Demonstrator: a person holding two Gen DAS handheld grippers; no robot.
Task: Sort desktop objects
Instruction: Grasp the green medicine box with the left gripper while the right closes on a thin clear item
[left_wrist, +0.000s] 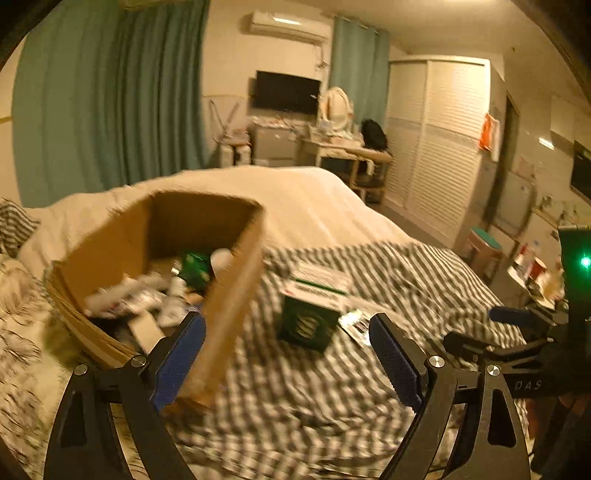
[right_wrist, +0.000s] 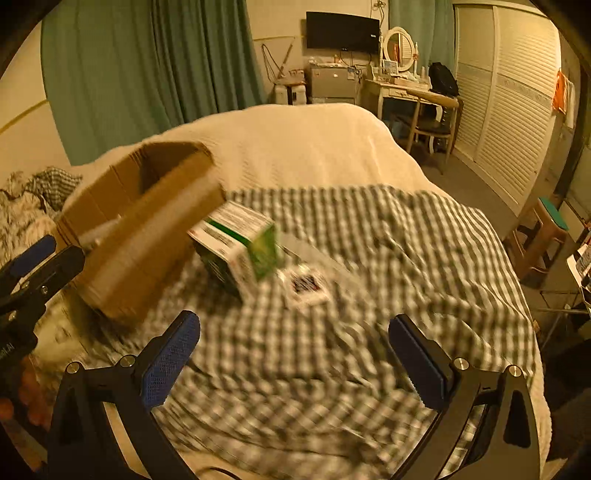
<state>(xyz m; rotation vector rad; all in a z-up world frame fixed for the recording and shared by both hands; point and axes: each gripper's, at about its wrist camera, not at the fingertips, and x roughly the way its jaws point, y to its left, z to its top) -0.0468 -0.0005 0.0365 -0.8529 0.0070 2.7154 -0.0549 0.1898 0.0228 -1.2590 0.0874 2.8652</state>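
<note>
Green and white, a small carton (left_wrist: 312, 314) stands on the checked blanket (left_wrist: 332, 387), just to the right of the cardboard box (left_wrist: 229, 295). It sits ahead of the left gripper (left_wrist: 286, 354), in line with the gap between the blue pads (left_wrist: 181, 354) but not touching them. Those two fingers stand wide apart with nothing between them. The left pad is close beside the near wall of the cardboard box.

From the right wrist view the same carton (right_wrist: 240, 247) lies ahead and a bit to the left of the right gripper (right_wrist: 295, 354). This gripper is spread wide too and holds nothing. Only blanket (right_wrist: 314, 369) shows between its pads (right_wrist: 170, 358).

A small flat packet (right_wrist: 308, 286) with a dark print lies on the blanket just right of the carton. Inside the cardboard box is a blurry heap of things (left_wrist: 147, 302), with something green and something white among them; I cannot tell what they are.

Past the blanket lies a cream bedspread (left_wrist: 295, 199). Teal curtains (left_wrist: 110, 99), a dark screen (left_wrist: 286, 92) on the wall and a white slatted wardrobe (left_wrist: 436, 147) stand at the far side of the room.
</note>
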